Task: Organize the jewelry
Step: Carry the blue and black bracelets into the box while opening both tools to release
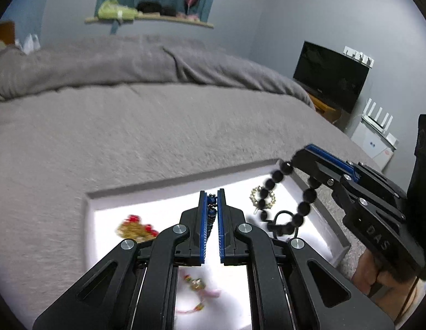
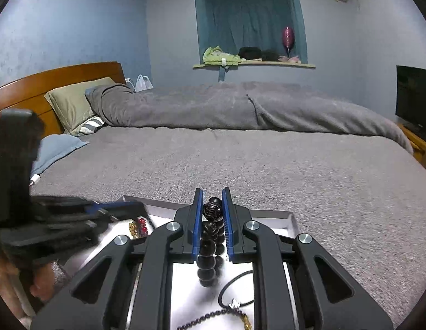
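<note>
Two grippers lift jewelry above a white tray on a bed.
The left gripper pinches a small blue beaded piece; the right gripper, nearly closed, clamps a black bead bracelet.

Shallow tray on a bed, under both sets of jaws. Beaded bracelet between the right jaws, hanging into the tray. Small beaded piece between the left jaws.

In front of my tool is a big bed with a gray blanket. The walls are blue. Far ahead is a window nook with teal curtains. A wooden headboard stands left, a dark TV right.
</note>
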A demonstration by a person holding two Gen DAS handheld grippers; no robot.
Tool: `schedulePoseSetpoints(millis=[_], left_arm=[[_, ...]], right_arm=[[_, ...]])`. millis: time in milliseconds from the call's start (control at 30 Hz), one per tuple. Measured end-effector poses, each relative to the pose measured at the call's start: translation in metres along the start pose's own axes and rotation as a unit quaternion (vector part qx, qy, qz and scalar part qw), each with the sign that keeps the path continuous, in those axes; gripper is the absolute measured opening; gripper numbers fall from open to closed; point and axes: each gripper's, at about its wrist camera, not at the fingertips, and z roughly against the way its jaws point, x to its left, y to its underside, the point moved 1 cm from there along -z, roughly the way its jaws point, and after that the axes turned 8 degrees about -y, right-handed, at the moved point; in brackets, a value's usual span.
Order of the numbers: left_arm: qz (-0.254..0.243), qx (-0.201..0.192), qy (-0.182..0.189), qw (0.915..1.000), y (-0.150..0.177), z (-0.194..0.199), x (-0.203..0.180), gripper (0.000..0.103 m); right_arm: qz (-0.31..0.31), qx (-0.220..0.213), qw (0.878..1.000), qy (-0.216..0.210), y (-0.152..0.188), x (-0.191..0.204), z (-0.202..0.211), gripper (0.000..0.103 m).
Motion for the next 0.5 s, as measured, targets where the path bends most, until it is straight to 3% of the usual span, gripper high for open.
schedulePoseSetpoints(millis=[100,200,400,500], left_arm=[[0.000,0.029,-0.013,0.9995,0.008,-0.019,0.005,0.008],[0.032,0.051,-0.024,0.9979,0.011,-0.026,0.023,0.008],[0.037,0.060,-0.032,0.9970,0.015,-0.028,0.026,0.008],[0.034,0.070,-0.022,0.9967,0.016,-0.034,0.021,0.008]], right_arm=[[-0.010,0.024,1.000,0.004,0.006,-0.008,-0.014,0.014],[-0.023,0.048,0.999,0.014,0.011,-0.014,-0.021,0.014],[-0.027,0.073,0.996,0.038,0.018,-0.012,-0.025,0.014],[-0.032,0.085,0.995,0.030,0.021,-0.013,-0.032,0.014]])
